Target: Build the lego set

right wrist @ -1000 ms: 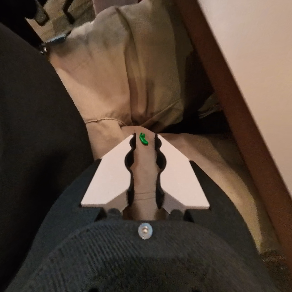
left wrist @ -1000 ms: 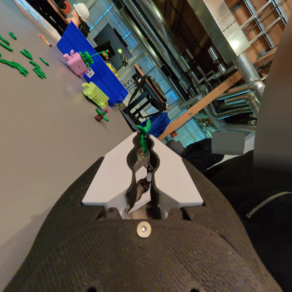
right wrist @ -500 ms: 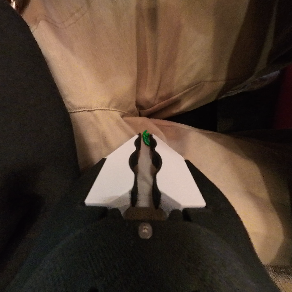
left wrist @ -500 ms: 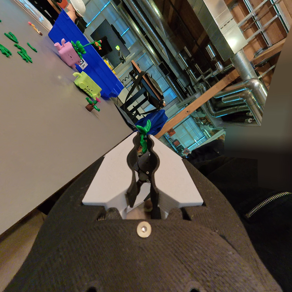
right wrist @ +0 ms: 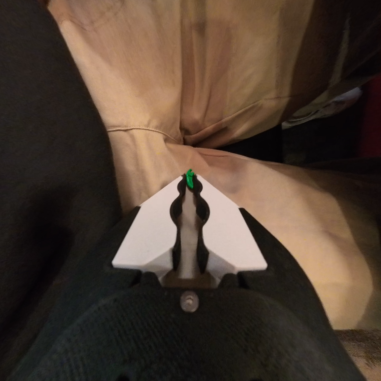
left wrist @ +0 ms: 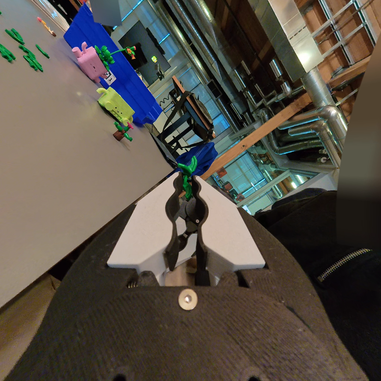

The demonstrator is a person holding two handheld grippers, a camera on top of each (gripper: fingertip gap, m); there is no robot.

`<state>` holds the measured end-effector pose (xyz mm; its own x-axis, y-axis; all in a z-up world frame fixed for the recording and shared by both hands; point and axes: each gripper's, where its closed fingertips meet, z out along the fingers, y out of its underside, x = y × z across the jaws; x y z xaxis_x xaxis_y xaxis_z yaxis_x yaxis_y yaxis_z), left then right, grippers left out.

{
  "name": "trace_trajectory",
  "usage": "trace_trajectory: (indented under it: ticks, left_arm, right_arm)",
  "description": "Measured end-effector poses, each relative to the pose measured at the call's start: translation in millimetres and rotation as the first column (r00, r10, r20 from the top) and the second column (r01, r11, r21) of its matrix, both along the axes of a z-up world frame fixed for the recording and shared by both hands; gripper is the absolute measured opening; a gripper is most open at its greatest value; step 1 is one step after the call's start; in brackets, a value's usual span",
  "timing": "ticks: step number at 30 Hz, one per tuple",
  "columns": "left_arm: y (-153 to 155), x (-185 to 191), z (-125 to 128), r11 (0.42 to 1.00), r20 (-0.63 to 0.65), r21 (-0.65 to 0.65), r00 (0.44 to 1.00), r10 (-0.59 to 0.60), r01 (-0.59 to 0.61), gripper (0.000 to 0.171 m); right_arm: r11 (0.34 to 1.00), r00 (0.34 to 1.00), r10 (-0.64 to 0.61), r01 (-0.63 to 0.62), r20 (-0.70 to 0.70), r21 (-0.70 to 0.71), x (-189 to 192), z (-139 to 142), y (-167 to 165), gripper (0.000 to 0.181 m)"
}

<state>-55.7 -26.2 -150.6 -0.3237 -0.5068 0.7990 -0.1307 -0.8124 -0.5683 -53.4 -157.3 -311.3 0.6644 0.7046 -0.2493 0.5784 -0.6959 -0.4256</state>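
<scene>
Grey tabletop point(left wrist: 61, 165) fills the frame's left; left tongs point(left wrist: 187, 179) clamp a green plant stem point(left wrist: 187, 175), right tongs point(right wrist: 189, 178) pinch a green leaf piece point(right wrist: 189, 179) over tan fabric point(right wrist: 206, 82)

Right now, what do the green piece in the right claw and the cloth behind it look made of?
Green piece: hard glossy plastic, judging by its saturated colour and crisp moulded hook.
Cloth: tan woven fabric, matte, with folds and a stitched seam; probably cotton, though blur leaves that open.

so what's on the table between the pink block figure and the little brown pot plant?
Left wrist view: the lime-green block figure sits between the pink block figure and the small brown pot plant, beside the blue bin.
</scene>
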Motion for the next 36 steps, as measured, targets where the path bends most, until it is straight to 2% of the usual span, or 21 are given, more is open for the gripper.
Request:
trace_trajectory:
  ticks: [4,6,13,28,31,33,36]
  left_arm:
    - [0,1,-1,1.0,-0.002,-0.005,1.0,-0.001,0.001,0.005]
    - [-1,1,-2,1.0,-0.002,-0.006,1.0,-0.005,0.005,0.005]
    - [-4,2,-2,1.0,-0.006,-0.002,1.0,-0.012,0.012,0.005]
    - [-5,3,-4,1.0,-0.012,-0.003,1.0,-0.014,0.014,0.005]
    - [-5,3,-4,1.0,-0.012,0.001,1.0,-0.012,0.012,0.005]
    - [-6,3,-4,1.0,-0.012,0.002,1.0,-0.011,0.011,0.005]
    - [-7,4,-4,1.0,-0.009,-0.008,1.0,-0.021,0.021,0.005]
  right_arm:
    - [0.996,0.996,0.02,-0.027,0.083,0.088,-2,2,-3,0.005]
    - [0.996,0.995,0.027,-0.035,0.097,0.082,-6,2,-9,0.005]
    - [0.998,0.998,-0.034,0.031,-0.061,-0.053,-13,13,-23,0.005]
    - [0.994,0.976,-0.106,0.107,-0.188,-0.002,-15,29,-27,0.005]
    - [0.99,0.984,-0.131,0.136,-0.117,0.033,2,29,-28,0.005]
    - [0.979,0.982,-0.187,0.187,-0.001,0.086,31,29,-28,0.005]
    - [0.91,0.906,-0.352,0.273,0.235,0.311,98,37,-20,0.005]
